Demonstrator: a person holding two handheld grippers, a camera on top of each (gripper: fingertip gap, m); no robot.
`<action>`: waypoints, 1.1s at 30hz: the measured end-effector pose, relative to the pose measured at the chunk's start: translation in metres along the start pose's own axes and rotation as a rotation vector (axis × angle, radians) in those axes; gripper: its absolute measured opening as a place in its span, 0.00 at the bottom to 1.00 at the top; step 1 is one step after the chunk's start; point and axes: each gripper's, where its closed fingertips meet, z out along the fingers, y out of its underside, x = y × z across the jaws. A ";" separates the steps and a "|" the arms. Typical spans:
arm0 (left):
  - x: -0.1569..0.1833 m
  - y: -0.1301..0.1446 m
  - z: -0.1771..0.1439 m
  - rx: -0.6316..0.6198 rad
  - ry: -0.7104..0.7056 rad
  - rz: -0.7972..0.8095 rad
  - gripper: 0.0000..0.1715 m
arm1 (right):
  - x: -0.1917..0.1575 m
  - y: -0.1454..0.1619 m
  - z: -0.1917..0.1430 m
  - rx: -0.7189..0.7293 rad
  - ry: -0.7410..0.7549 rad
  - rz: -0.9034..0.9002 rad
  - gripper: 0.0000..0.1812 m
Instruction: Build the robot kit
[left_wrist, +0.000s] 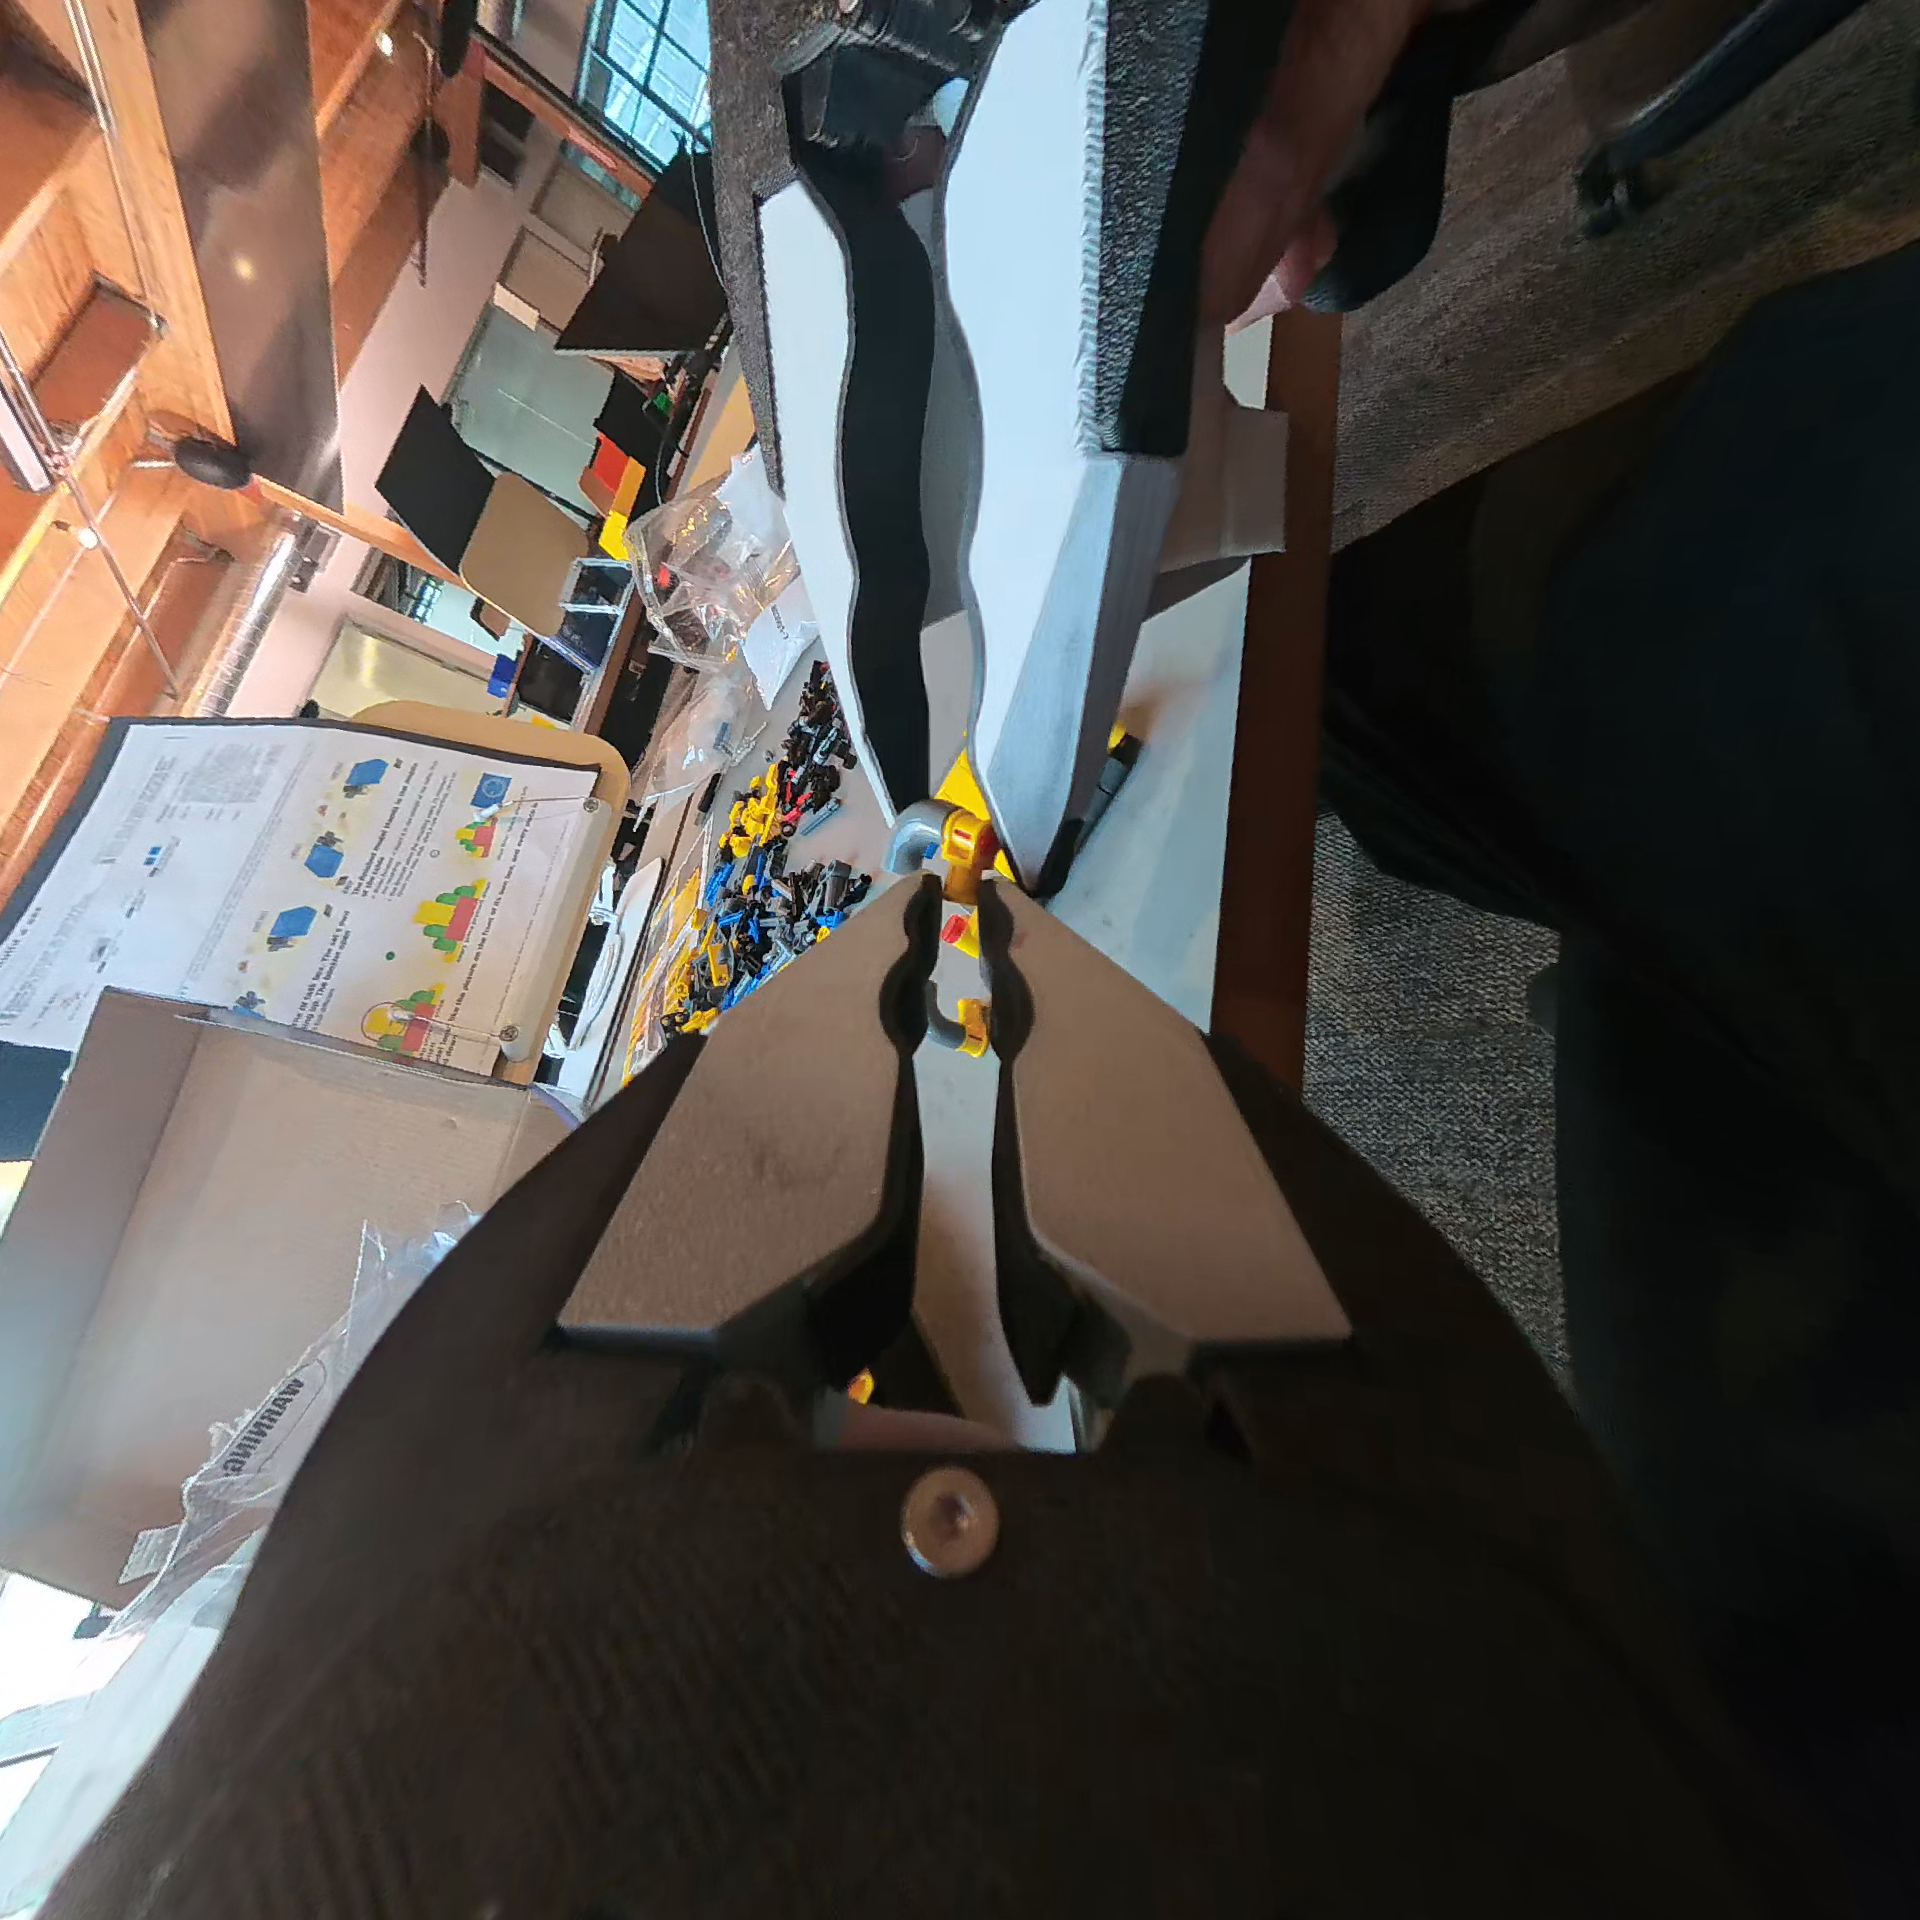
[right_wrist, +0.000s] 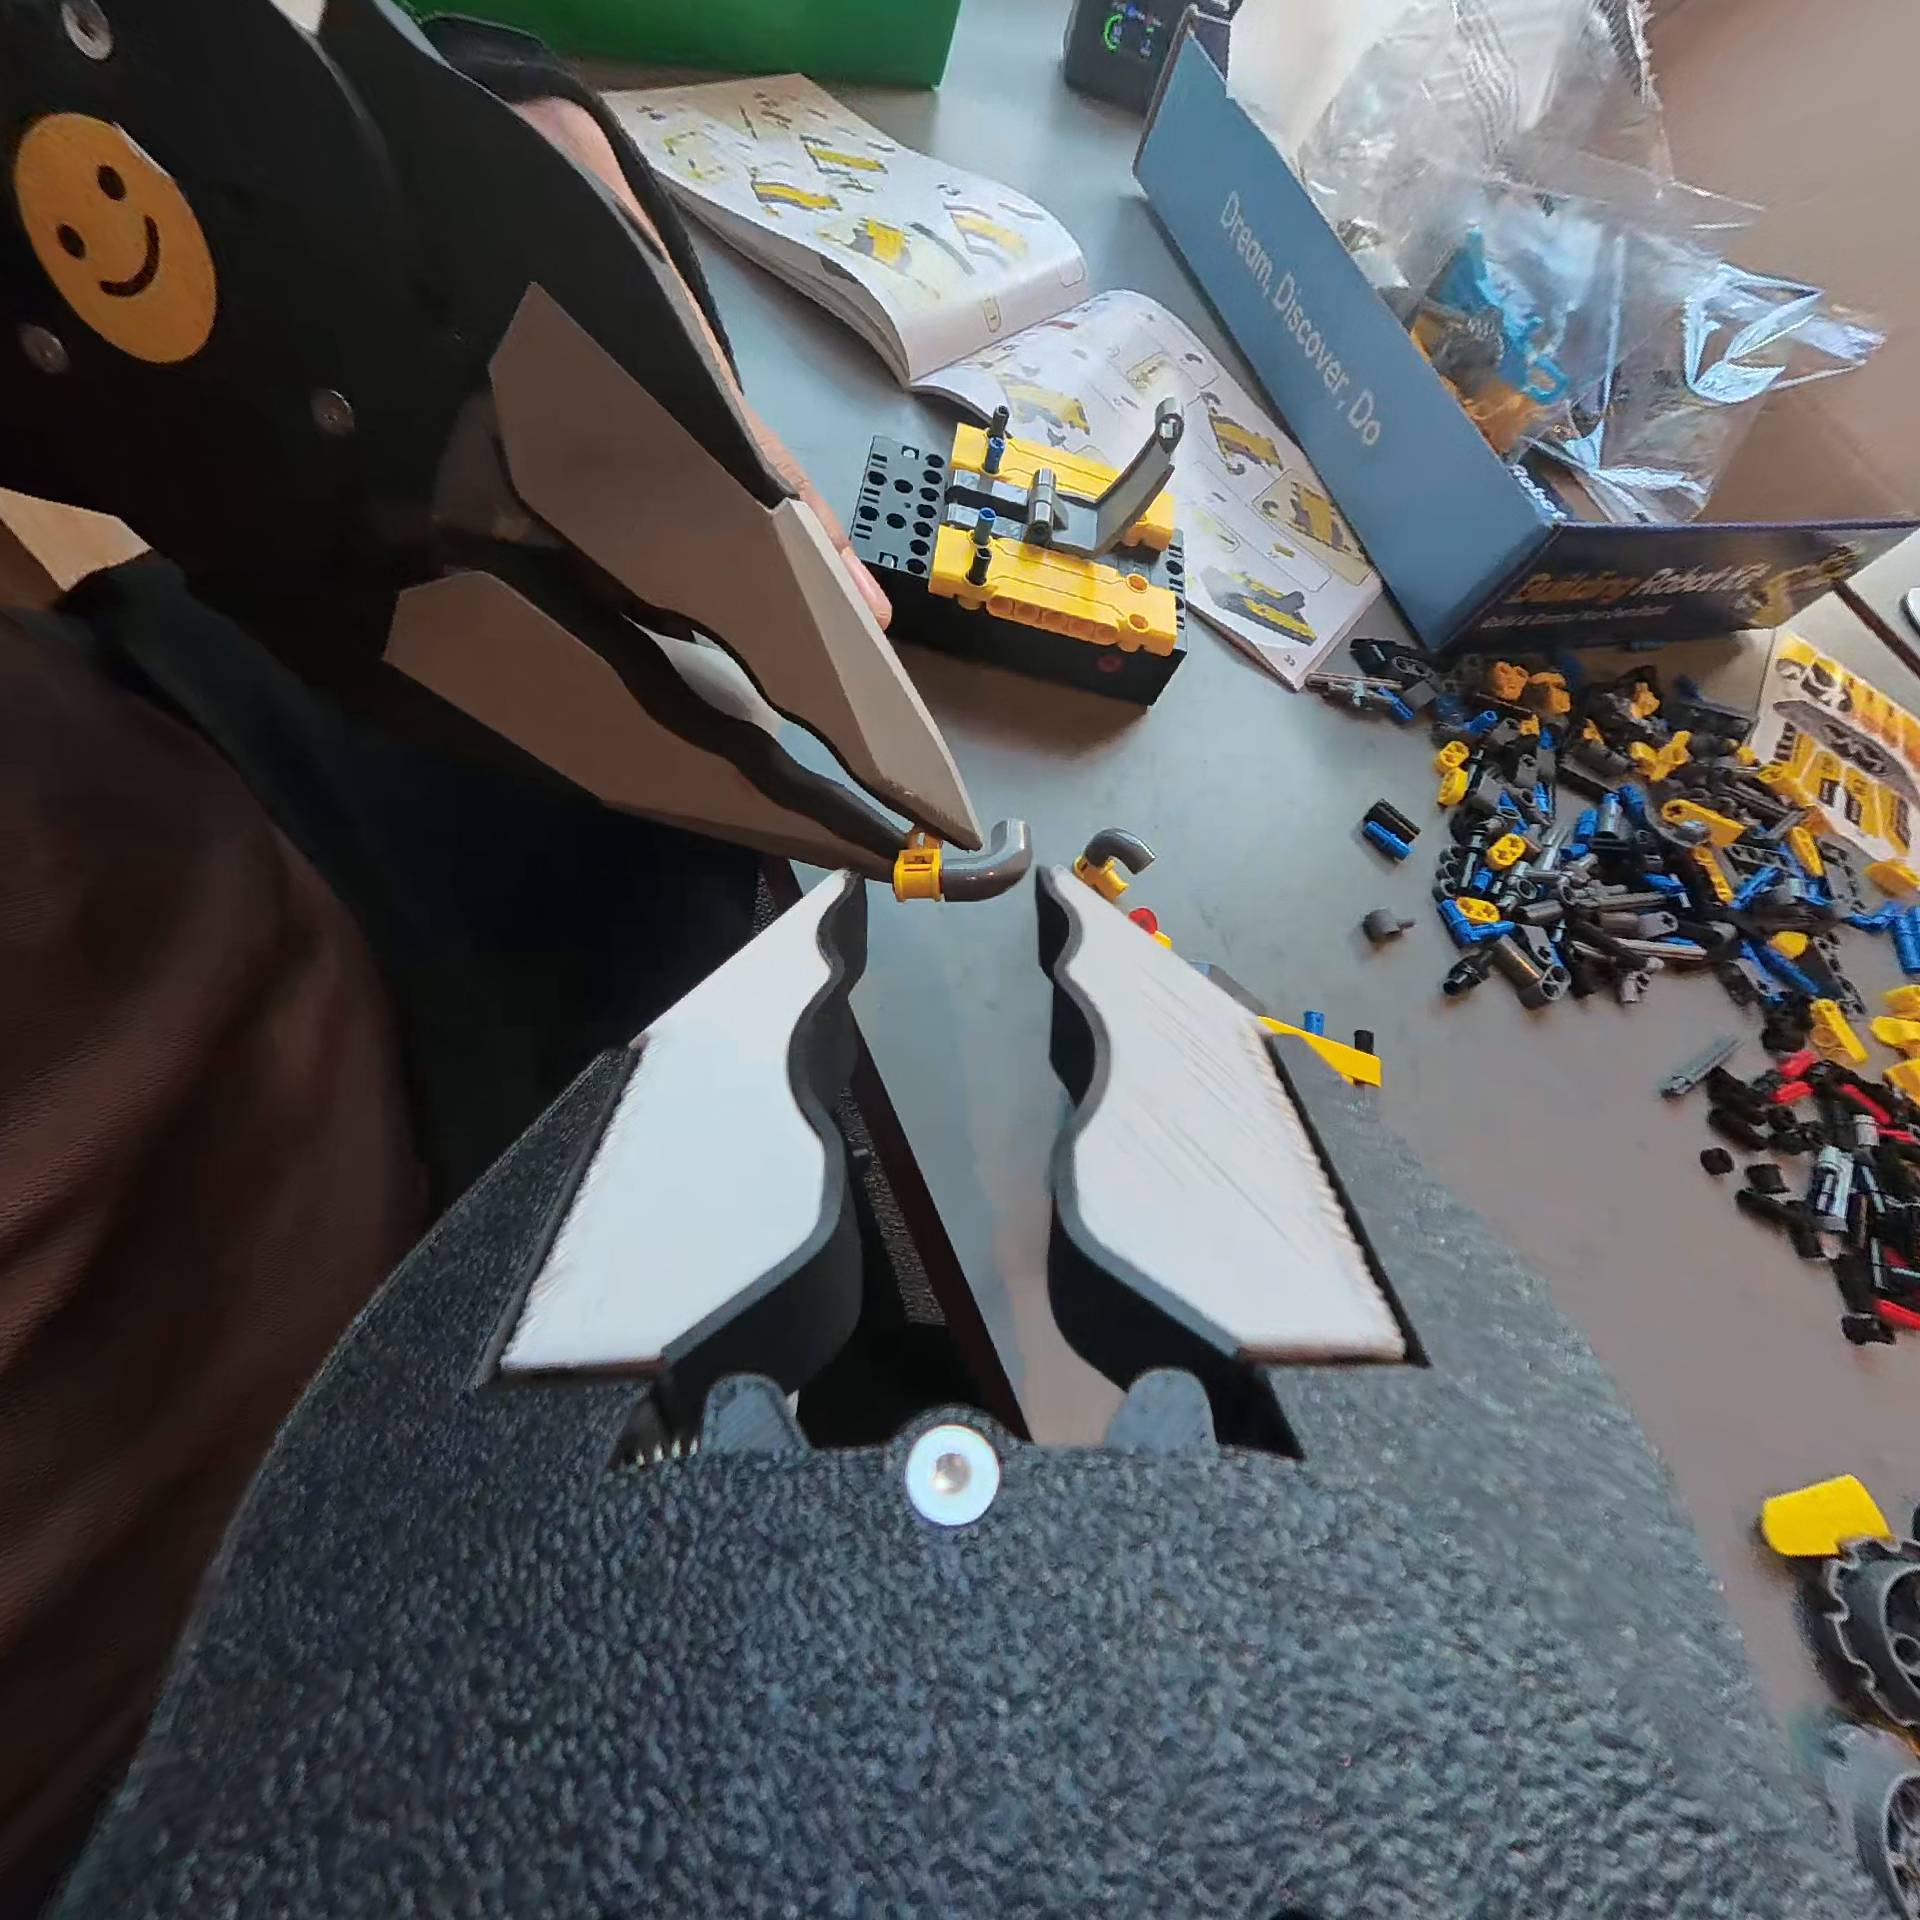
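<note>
- The left hand-held gripper (right_wrist: 930, 836), black with flat grey fingers and a round yellow smiley badge on its body, pinches a small yellow connector with a curved grey elbow piece (right_wrist: 961, 864) at its very tips; its jaws are drawn narrow around the yellow end, and the grey hook pokes out past them.
- In the left wrist view the same held piece (left_wrist: 961, 847) sits right at the tips of the left hand-held gripper (left_wrist: 958, 888).
- The right hand-held gripper (right_wrist: 945, 883), speckled black with pale fingers, hangs just beside that piece with its jaws wide apart and nothing between them.
- A second yellow-and-grey elbow piece (right_wrist: 1112, 857) lies on the grey counter (right_wrist: 1247, 790) close to the right gripper's far fingertip.
- Farther back stands a partly built black-and-yellow brick block with a grey lever (right_wrist: 1023, 551), resting partly on an open instruction booklet (right_wrist: 935, 239).
- A blue cardboard box (right_wrist: 1382, 416) holds crumpled clear plastic bags (right_wrist: 1558, 208).
- To the right sprawls a loose heap of small black, blue, yellow and red building parts (right_wrist: 1662, 862).
</note>
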 end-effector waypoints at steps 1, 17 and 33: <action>0.000 0.000 0.000 0.000 0.002 -0.004 0.02 | 0.001 0.000 0.000 -0.001 0.009 -0.003 0.20; 0.010 0.005 -0.002 -0.012 0.028 0.084 0.02 | -0.008 0.006 0.005 -0.085 0.084 -0.170 0.14; 0.021 0.024 0.003 -0.077 0.105 0.054 0.02 | -0.014 0.023 0.021 -0.193 0.105 -0.270 0.00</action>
